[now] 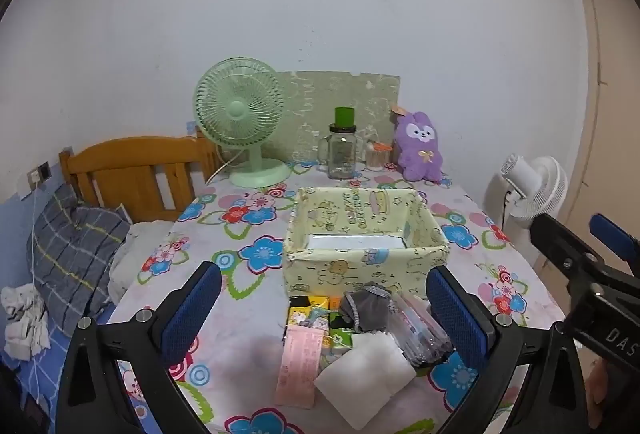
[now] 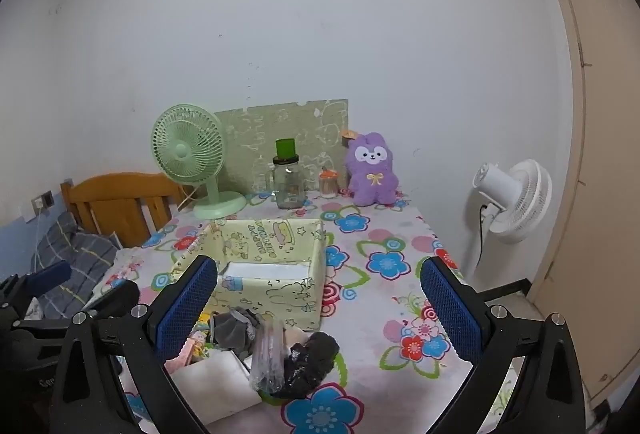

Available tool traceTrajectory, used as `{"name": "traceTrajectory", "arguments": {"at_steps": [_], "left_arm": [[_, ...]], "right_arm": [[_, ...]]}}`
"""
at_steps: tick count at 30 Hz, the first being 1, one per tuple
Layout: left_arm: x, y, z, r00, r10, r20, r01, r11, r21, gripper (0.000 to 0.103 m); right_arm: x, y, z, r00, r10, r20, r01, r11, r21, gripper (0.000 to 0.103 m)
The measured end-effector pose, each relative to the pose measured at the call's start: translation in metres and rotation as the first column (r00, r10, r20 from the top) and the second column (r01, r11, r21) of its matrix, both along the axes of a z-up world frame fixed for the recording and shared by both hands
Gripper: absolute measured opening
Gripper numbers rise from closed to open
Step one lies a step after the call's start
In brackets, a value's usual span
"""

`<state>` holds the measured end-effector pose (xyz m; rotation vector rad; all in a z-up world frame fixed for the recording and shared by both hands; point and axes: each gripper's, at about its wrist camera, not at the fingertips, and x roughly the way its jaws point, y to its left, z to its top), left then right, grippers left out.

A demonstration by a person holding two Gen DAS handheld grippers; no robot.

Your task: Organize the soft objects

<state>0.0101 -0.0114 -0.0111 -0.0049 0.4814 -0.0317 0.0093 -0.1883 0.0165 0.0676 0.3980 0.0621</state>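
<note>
A pile of small soft items lies on the flowered tablecloth in front of a pale yellow fabric box (image 1: 360, 270) (image 2: 280, 294). It holds a grey pouch (image 1: 368, 308) (image 2: 234, 328), a folded white cloth (image 1: 368, 374) (image 2: 216, 382), a clear plastic packet (image 1: 420, 330) (image 2: 268, 354), a pink packet (image 1: 298, 366) and a black bundle (image 2: 310, 362). My left gripper (image 1: 326, 310) (image 2: 84, 284) hovers open above the pile, touching nothing. Further right, my right gripper (image 2: 320, 302) (image 1: 572, 230) also hangs open and holds nothing. A purple plush rabbit (image 1: 420, 149) (image 2: 372, 169) sits at the table's far end.
A green desk fan (image 1: 240, 113) (image 2: 188, 149), a glass jar with a green lid (image 1: 342, 149) (image 2: 287, 177) and a small toothpick jar (image 2: 329, 183) stand at the back. A white standing fan (image 2: 512, 197) and a door are on the right; a wooden bed with a pillow (image 1: 76, 246) is on the left.
</note>
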Motion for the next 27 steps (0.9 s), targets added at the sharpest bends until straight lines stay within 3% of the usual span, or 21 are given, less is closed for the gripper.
{"name": "traceTrajectory", "arguments": {"at_steps": [8,27], "left_arm": [[0.001,-0.009,0.001,1.000,-0.018,0.011,0.017,1.000,0.025,0.103],[0.002,-0.006,0.016,1.000,-0.022,0.016,0.022,0.999,-0.029,0.103]], "right_arm": [[0.002,0.005,-0.007,1.000,-0.014,0.008,0.014,1.000,-0.007,0.103],[-0.004,0.003,0.012,0.999,-0.017,0.034,0.016,1.000,0.015,0.103]]}}
